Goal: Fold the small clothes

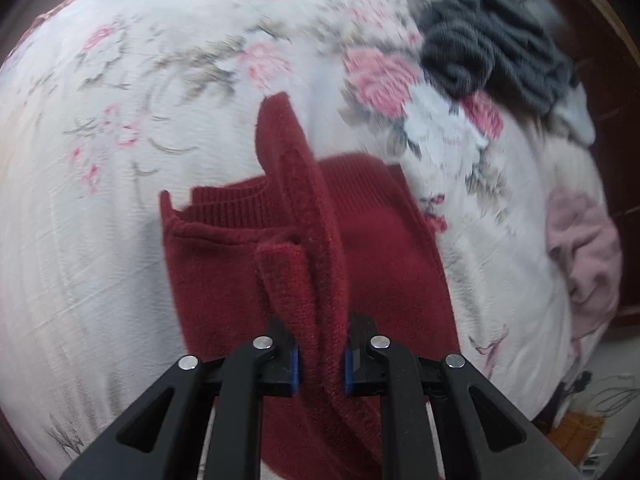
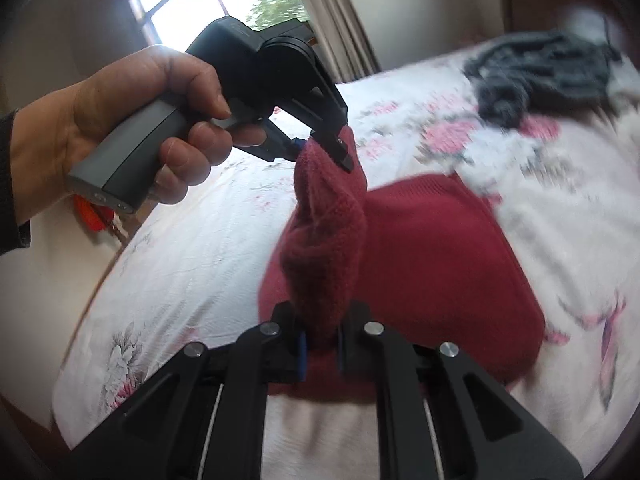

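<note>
Both tools clamp one raised edge of the red knit garment [image 2: 420, 264]: left tool [image 1: 320, 364] at its far end, right tool [image 2: 320, 344] nearer. Garment body lies beyond, on the bed [image 1: 100, 240]; carry the edge forward.

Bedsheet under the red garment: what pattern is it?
White bedsheet with pink flowers and grey-green leaves; left wrist view shows it best.

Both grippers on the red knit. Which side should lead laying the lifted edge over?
Left, likely. The left gripper pinches the red knit edge raised clear above the bedsheet; the right gripper grips it lower, anchoring.
</note>
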`<state>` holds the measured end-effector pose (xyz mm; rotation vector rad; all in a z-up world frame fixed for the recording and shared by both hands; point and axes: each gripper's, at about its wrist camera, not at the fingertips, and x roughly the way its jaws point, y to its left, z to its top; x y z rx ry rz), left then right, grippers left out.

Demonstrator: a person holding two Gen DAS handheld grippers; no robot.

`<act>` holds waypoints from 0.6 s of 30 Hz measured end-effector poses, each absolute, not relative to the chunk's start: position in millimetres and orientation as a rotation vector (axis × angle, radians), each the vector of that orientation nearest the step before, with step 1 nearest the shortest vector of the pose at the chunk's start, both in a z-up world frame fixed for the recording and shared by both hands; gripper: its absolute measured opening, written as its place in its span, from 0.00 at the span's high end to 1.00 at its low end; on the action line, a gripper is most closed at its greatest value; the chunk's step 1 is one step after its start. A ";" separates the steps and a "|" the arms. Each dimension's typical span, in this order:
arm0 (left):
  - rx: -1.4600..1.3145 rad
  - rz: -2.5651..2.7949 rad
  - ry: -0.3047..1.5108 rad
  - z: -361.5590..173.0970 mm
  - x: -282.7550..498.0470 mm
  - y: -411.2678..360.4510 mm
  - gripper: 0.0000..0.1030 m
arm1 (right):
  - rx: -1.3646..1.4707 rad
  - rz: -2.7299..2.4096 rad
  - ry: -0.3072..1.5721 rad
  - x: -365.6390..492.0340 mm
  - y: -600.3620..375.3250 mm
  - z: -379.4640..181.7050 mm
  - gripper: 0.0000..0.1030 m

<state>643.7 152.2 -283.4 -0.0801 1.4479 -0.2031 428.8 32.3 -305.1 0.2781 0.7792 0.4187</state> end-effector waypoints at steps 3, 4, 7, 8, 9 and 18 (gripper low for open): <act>-0.061 -0.174 1.463 -300.1 648.8 130.9 0.86 | 0.360 0.422 0.803 436.5 13.1 -312.3 0.92; -0.054 -0.163 1.466 -302.6 650.0 125.5 0.86 | 0.375 0.426 0.806 436.9 7.3 -313.8 0.92; 0.002 -0.122 1.474 -307.0 653.4 106.4 0.86 | 0.368 0.418 0.833 432.6 -4.1 -327.7 0.92; 0.017 -0.105 1.473 -308.3 654.6 101.5 0.86 | 0.380 0.415 0.839 432.2 -7.4 -330.1 0.92; 0.026 -0.084 1.469 -309.2 655.1 96.0 0.86 | 0.401 0.414 0.840 432.1 -11.5 -331.5 0.92; 0.141 0.078 1.426 -314.8 659.6 55.3 0.86 | 0.542 0.417 0.854 436.7 -41.7 -349.0 0.92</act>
